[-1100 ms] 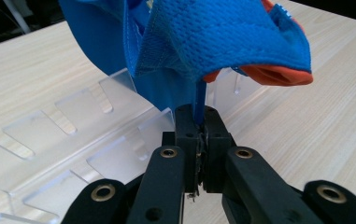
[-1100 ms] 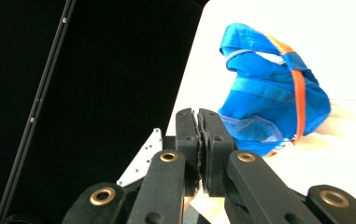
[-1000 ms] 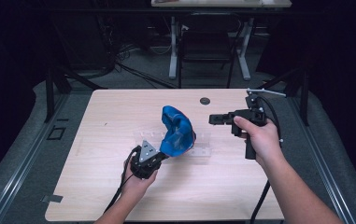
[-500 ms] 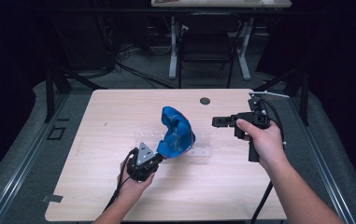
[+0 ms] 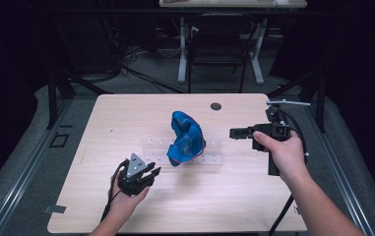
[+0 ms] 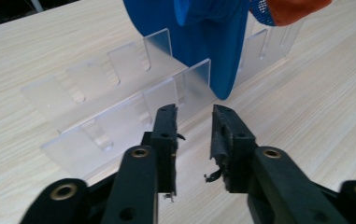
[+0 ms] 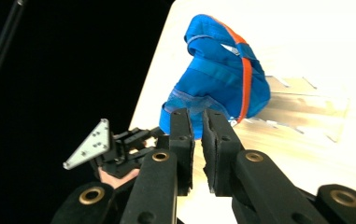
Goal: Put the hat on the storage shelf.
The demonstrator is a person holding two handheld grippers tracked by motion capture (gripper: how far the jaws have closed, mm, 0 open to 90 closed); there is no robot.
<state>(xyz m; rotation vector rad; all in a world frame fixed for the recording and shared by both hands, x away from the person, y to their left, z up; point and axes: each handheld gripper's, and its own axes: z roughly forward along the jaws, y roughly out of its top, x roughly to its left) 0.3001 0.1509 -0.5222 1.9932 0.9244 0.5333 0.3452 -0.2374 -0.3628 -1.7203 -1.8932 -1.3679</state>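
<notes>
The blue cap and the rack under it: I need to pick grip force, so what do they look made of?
The blue cap looks like soft woven fabric with an orange trim strip: it folds and shows stitched seams. The rack looks like clear frosted plastic, probably acrylic: rigid, see-through slotted dividers with a matte sheen.

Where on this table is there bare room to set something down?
Bare wood lies left of the clear rack, and along the table far edge beside the dark disc. It is crowded mid-table: blue cap on the rack, left gripper near it.
</notes>
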